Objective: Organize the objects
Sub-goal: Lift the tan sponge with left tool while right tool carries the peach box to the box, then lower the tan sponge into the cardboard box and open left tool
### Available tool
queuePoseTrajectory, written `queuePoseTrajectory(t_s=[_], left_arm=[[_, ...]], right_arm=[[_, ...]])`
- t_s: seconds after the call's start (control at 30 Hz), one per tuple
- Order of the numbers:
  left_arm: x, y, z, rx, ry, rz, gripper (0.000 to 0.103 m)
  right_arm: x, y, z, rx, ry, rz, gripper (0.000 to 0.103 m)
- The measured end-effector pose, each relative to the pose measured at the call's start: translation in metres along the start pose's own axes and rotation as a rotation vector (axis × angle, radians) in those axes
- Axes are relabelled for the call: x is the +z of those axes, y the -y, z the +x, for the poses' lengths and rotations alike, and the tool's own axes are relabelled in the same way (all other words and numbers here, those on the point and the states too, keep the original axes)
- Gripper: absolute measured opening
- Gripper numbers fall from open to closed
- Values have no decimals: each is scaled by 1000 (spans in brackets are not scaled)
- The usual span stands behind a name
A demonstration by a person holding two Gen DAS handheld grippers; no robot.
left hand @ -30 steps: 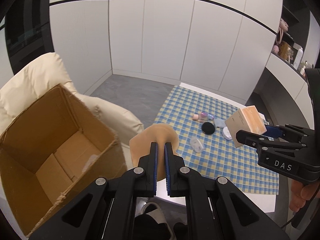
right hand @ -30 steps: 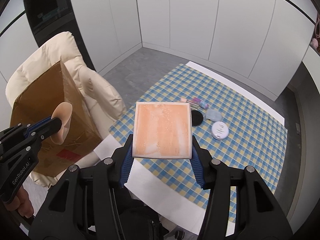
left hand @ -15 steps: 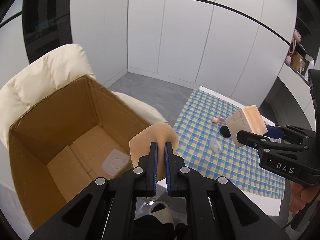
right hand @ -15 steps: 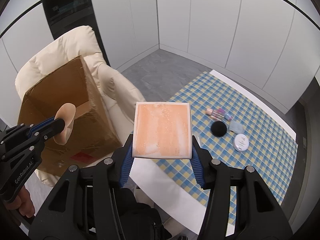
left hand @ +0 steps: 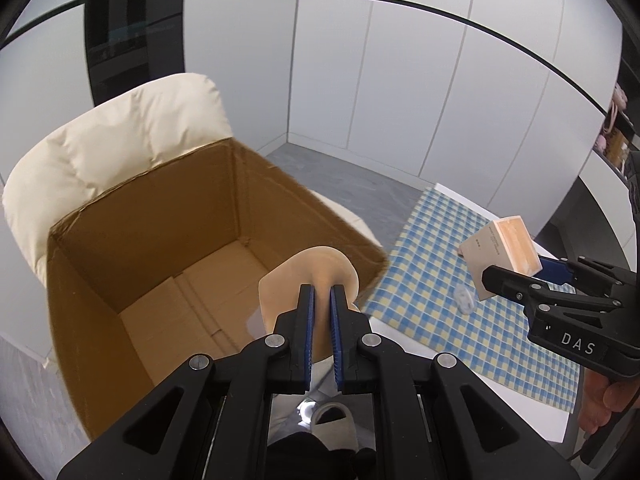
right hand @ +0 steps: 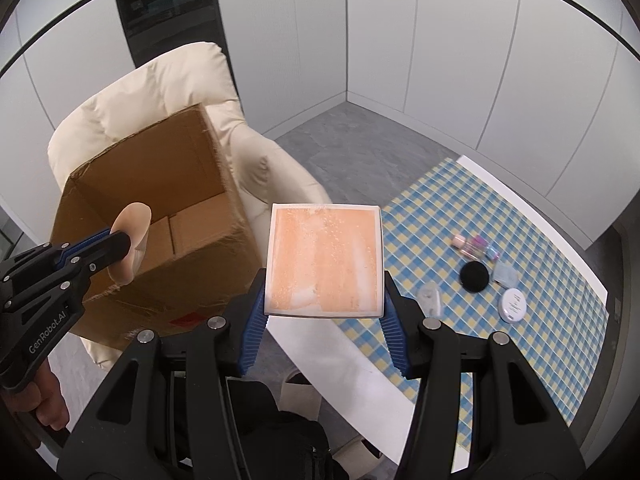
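my left tongs (left hand: pixel 322 300) pinch the soft puff (left hand: pixel 308 276) by its edge, just over the cardboard box (left hand: pixel 160 240) rim. right tongs (right hand: pixel 324 276) are wide around the stiff square box (right hand: pixel 324 258) (light, prob. slick sides), held beside it.

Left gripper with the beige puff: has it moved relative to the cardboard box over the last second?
Yes. The left gripper has swung toward the cardboard box; its beige puff was beside the box and now hangs over its open top.
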State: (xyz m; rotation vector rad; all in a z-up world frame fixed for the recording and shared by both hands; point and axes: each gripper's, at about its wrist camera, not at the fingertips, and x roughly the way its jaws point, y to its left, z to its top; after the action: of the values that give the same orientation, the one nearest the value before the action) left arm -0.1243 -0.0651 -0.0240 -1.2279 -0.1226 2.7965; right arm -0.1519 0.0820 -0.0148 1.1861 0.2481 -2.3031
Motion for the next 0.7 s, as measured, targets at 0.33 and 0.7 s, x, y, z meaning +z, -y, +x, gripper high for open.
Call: queuePoseTrajectory(t_s=[0.33, 0.7], left_arm=[[-7, -32, -12, 49, 18, -30, 21], [-8, -78, -34, 213, 86, -158, 103]], right_arm=[[9, -41, 8, 40, 2, -61, 53], [16, -74, 15, 71, 4, -108, 54]])
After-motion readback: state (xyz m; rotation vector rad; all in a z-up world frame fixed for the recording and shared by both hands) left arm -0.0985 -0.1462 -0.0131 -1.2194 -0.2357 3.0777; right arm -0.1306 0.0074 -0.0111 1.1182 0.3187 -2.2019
